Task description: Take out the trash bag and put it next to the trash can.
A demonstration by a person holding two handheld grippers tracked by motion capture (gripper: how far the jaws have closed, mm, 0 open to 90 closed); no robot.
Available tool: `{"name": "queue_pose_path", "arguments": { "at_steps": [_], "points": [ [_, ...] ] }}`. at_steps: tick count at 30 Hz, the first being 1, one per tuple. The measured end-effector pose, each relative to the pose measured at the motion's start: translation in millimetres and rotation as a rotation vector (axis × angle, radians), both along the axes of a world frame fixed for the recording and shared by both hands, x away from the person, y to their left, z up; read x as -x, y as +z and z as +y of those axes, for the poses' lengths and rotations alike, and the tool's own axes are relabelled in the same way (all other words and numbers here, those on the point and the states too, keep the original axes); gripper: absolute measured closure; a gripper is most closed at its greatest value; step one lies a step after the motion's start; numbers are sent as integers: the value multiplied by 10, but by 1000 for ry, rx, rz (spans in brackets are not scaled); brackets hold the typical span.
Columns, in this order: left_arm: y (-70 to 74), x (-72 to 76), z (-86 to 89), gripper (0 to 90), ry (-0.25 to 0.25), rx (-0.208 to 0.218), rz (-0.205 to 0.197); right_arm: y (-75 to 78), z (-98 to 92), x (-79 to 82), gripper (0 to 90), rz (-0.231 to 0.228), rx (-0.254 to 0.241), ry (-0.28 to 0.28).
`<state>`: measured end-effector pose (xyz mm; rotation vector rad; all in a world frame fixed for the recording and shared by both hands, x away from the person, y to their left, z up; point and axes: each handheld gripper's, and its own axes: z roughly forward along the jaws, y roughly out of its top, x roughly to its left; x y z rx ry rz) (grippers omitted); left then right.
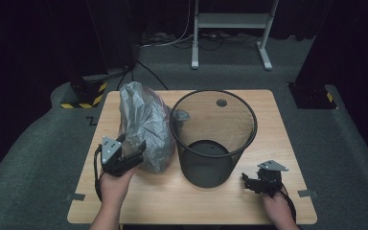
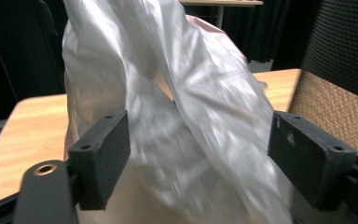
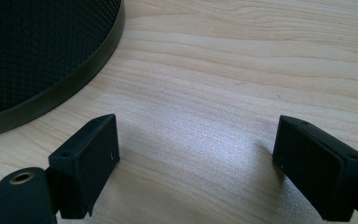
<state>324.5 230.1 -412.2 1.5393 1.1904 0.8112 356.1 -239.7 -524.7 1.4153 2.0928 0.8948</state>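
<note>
A crumpled grey plastic bag (image 1: 143, 127) stands upright on the left half of the wooden table (image 1: 287, 143), touching the black mesh wastebasket (image 1: 214, 139) to its right. My left gripper (image 1: 129, 155) is open at the bag's lower left side. In the left gripper view the bag (image 2: 177, 121) lies between the two wide-apart jaws of the left gripper (image 2: 198, 161), and the basket's mesh wall (image 2: 340, 70) is at the right. My right gripper (image 1: 250, 182) rests low near the table's front right, open, with bare wood between its jaws. The right gripper (image 3: 196, 168) points past the basket's base (image 3: 51, 88).
A white metal stand (image 1: 230, 28) and cables lie on the grey floor behind the table. Dark posts with yellow-black striped bases (image 1: 84, 98) stand at the back left and back right. Bare wood lies in front of the basket and along the table's right edge.
</note>
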Motion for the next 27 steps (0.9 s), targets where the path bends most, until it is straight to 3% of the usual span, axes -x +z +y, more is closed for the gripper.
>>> {"name": "queue_pose_path", "arguments": {
  "at_steps": [4,8,13,16,20,27],
  "points": [
    [-120,157,-1,192,-20,-9,38,0,0,0,141,0,0,0],
    [-249,183,21,175,-22,2,111,0,4,-1,139,2,-1,-1],
    [-263,179,60,162,-29,34,105,-1,5,-4,138,1,-4,3],
    [-271,182,52,150,-38,8,100,-1,1,-3,138,1,-3,5],
    [-265,220,57,150,-47,15,92,-1,1,-8,137,2,-4,11],
    [-344,227,63,149,-52,-13,134,0,6,-11,131,6,-2,12]
  ]
}}
